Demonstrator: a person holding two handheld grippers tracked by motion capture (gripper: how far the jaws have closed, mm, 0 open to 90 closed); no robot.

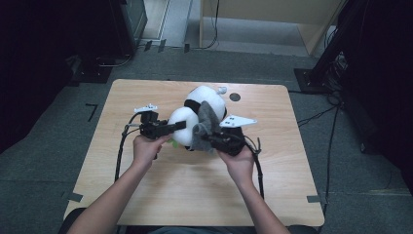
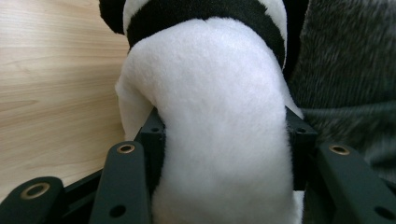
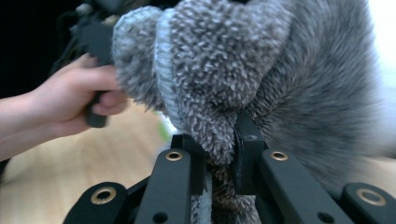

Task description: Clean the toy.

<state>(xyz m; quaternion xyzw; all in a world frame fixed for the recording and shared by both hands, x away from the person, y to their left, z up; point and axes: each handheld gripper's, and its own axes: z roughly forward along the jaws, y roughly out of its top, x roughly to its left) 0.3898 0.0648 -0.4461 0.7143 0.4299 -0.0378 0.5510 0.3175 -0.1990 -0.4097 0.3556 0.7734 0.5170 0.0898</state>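
Across the middle of the desk (image 1: 146,195), a pale wood top with dark carpet and black equipment stands around it, lies the plush panda (image 1: 204,102), my largest piece here, its long axis running from the near left up to the far right. My left hand-held gripper (image 1: 181,125) comes at it from the left and is clamped on the white near end of the toy; in the left gripper view the white plush (image 2: 219,130) bulges between the jaws, which press into both its sides. Next down in size, the grey fuzzy cloth (image 1: 204,124) drapes over the panda's right flank, just right of that grip. My right hand-held gripper (image 1: 204,137) sits at the near right, jaws pinched together on a fold of it; in the right gripper view the grey cloth (image 3: 219,93) bunches up from between the jaws. So the cloth rises directly off the right gripper, towards the far side, and the right hand is the nearer one to it; I judge the coming move is to peel it along the toy while the left holds fast. Smallest, a dark round spot (image 1: 235,97) lies far right.
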